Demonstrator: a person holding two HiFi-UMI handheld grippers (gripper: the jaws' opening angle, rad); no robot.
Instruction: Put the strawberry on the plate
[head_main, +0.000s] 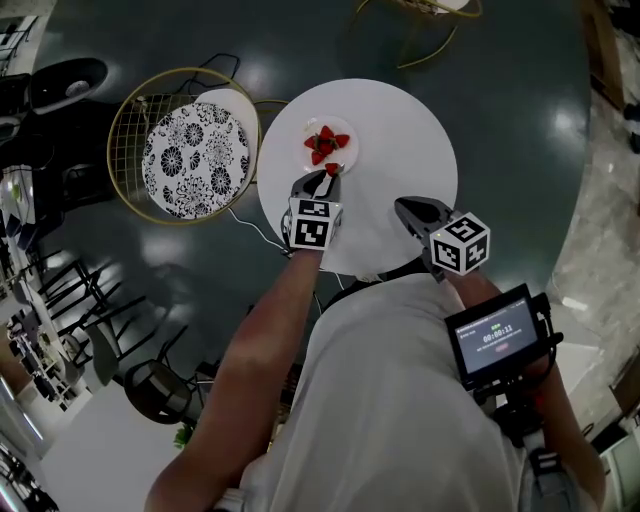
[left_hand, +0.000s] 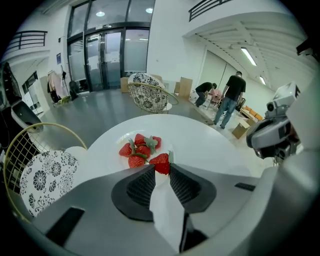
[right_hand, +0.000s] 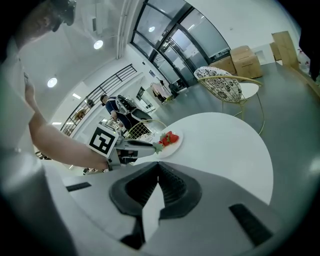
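Room: a hall with a dark, glossy floor is stretching away to glass doors, and a round white counter is standing in the middle of it.
Plate: a small white plate is sitting on the counter, toward its far side as seen from the person.
Heap: several red strawberries with green leaves are lying together on the plate.
Strawberry: 1 more strawberry is hanging at the near rim of the plate, just beside the heap, caught between 2 fingertips.
Left gripper: the left gripper is pointing steeply down at the near rim of the plate, and its fingers are pinching that strawberry at their tips with a narrow gap between them.
Right gripper: the right gripper is hovering over the counter on the near side of the plate, well apart from it; its fingers are pressing together at the tips with nothing between them.
Chair: a gold wire chair with a black-and-white flowered cushion is standing on the floor to the left of the plate in the head view.
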